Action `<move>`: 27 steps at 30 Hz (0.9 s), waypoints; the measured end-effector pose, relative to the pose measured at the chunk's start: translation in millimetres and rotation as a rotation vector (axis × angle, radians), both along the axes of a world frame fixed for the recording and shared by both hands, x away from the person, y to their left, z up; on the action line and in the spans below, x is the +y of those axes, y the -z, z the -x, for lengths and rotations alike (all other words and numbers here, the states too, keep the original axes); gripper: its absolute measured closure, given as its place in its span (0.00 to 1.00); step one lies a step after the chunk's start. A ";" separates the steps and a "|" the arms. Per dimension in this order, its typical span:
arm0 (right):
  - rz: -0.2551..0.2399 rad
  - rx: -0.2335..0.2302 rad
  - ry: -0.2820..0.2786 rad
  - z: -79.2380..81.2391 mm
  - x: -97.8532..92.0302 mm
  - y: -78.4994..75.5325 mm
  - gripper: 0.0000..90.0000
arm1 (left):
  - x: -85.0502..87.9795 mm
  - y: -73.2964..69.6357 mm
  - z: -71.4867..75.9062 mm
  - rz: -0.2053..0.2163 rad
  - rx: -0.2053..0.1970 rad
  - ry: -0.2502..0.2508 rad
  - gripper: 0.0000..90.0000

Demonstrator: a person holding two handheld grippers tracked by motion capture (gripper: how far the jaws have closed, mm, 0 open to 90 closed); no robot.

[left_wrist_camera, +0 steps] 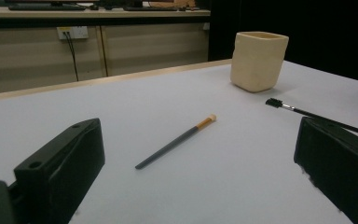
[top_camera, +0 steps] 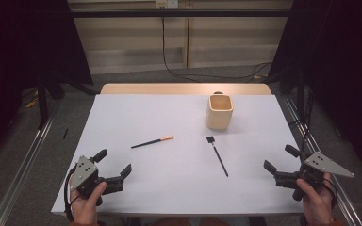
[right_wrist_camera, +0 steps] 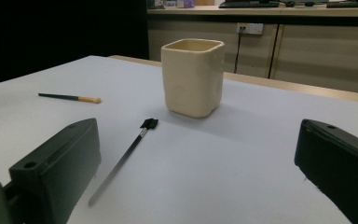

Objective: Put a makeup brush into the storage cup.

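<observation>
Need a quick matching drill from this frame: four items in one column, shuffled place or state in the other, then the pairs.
Items:
1. cream square cup
2. orange-tipped brush
3. black-headed brush
4. left gripper

Places or states:
A. lies flat left of the table's centre
B. held at the near left edge, jaws open, nothing between them
C. stands upright toward the far right
D. lies flat in front of the cup, head pointing toward it

Pairs: 1-C, 2-A, 3-D, 4-B
</observation>
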State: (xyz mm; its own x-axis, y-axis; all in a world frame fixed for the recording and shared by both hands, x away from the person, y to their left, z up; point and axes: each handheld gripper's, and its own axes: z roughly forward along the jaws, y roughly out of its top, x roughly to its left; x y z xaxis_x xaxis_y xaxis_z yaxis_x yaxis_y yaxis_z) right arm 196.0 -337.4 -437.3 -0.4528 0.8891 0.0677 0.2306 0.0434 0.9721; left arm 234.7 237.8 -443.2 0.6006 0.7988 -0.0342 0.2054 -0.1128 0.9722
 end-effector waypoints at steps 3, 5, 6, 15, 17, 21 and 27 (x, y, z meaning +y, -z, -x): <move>0.007 0.004 -0.007 -1.4 0.9 0.5 0.00 | 0.7 0.3 0.5 -0.003 0.002 -0.003 0.02; 0.010 0.004 -0.012 -1.6 2.0 0.3 0.00 | 0.8 0.0 1.8 -0.003 0.001 -0.008 0.02; 0.011 0.004 -0.014 -1.6 2.2 0.4 0.00 | 0.8 -0.4 2.3 -0.005 0.000 -0.005 0.02; 0.018 0.006 -0.030 0.6 4.5 -0.6 0.00 | -2.7 -2.6 6.4 -0.016 0.002 0.034 0.02; 0.018 0.004 -0.029 0.9 4.5 -0.8 0.00 | -4.9 -2.2 6.7 -0.027 0.007 0.026 0.02; 0.021 0.014 -0.029 0.2 4.7 0.1 0.00 | -5.5 -2.5 7.4 -0.023 0.008 0.032 0.02; 0.022 0.011 -0.050 -0.4 7.5 0.3 0.00 | -7.2 -3.0 5.1 -0.019 0.012 0.055 0.02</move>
